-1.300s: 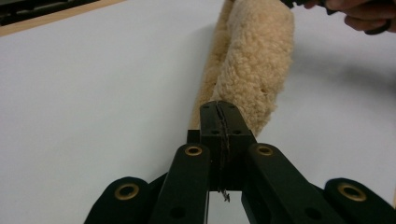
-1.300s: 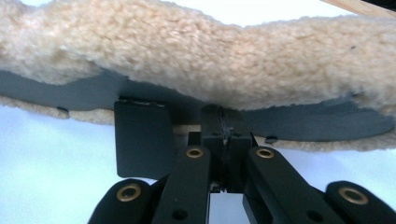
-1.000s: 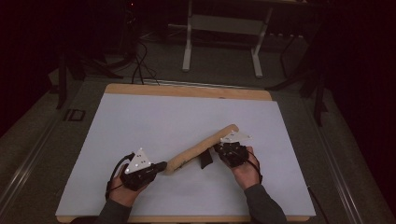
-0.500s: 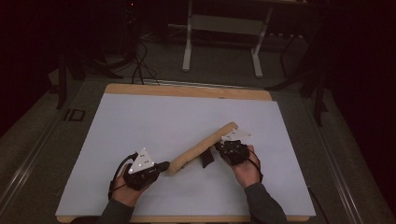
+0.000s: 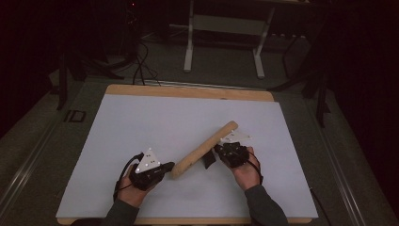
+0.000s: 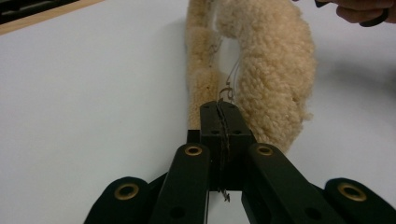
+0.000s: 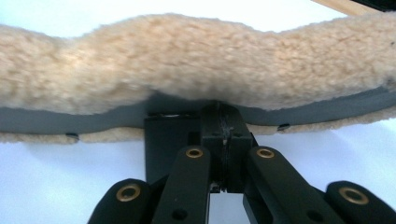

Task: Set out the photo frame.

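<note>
Little has been moved: fleece pad (image 5: 205, 149), near the table's (image 5: 117, 141) front edge, is pinched by left gripper (image 5: 165, 167) and right gripper (image 5: 217, 151).

Fleece roll (image 7: 196, 65) cut off at both sides, right tongs (image 7: 223, 122) tips buried beneath it

**Left gripper (image 6: 219, 109) closed on the near end of a fleece roll (image 6: 266, 70).**

The two black jaws rise from 6 o'clock and meet at centre, pinching a thin metal zipper pull (image 6: 227, 91) at the roll's end. The tan, woolly roll extends toward 12 o'clock, its two fleece edges parted along a narrow seam. It lies on a white tabletop (image 6: 84, 93). A wooden table edge (image 6: 42, 16) runs at 10 o'clock; part of a hand (image 6: 362, 9) shows at 1 o'clock.
</note>
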The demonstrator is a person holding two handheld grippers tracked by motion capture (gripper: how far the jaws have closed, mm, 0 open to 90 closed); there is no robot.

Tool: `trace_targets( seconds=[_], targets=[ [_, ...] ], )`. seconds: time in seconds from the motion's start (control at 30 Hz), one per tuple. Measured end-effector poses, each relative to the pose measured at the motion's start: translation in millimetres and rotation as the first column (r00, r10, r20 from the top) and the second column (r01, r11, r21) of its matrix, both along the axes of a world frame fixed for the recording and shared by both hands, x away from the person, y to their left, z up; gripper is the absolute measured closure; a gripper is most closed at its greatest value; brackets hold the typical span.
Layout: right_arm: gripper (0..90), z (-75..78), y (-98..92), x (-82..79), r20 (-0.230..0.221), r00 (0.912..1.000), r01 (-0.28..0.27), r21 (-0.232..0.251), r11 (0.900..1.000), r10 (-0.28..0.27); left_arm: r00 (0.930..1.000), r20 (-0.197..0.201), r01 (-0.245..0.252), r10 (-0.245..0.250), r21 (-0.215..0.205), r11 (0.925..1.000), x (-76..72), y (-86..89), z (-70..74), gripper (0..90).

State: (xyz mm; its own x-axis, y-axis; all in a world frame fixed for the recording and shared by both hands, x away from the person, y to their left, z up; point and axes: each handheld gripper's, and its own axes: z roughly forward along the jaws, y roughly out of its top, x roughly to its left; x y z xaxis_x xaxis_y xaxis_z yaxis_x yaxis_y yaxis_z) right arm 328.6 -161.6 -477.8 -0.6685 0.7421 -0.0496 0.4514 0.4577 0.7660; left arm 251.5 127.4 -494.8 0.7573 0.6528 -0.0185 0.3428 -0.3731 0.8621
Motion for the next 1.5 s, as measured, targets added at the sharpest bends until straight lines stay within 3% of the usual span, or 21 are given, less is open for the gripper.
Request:
trace_targets(
  seconds=[0.67, 1.2, 1.33, 1.5],
  targets=[
    [89.6, 7.2, 7.4, -1.5, -0.004, 0.9995, -0.03, 0.005, 1.0, 0.03, 0.9934, 0.002, 0.114, -0.114, 0.04, 0.9926, -7.6, -36.3, -3.4, 90.0],
    [89.4, 10.8, 6.6, -2.5, -0.025, 0.9984, -0.05, 0.025, 0.998, 0.05, 0.9872, 0.019, 0.157, -0.158, 0.047, 0.9865, -13.5, -60.9, -6.8, 90.0],
    [89.7, 10.2, 5.0, -1.0, -0.047, 0.9973, -0.054, 0.058, 0.997, 0.057, 0.9855, 0.024, 0.167, -0.168, 0.061, 0.9842, -15.2, -68.7, -7.3, 90.0],
    [89.8, 10.5, 7.3, -1.2, -0.05, 0.996, -0.071, 0.049, 0.996, 0.074, 0.9848, 0.029, 0.169, -0.171, 0.071, 0.9831, -16.4, -74.2, -8.3, 90.0]
  ],
)
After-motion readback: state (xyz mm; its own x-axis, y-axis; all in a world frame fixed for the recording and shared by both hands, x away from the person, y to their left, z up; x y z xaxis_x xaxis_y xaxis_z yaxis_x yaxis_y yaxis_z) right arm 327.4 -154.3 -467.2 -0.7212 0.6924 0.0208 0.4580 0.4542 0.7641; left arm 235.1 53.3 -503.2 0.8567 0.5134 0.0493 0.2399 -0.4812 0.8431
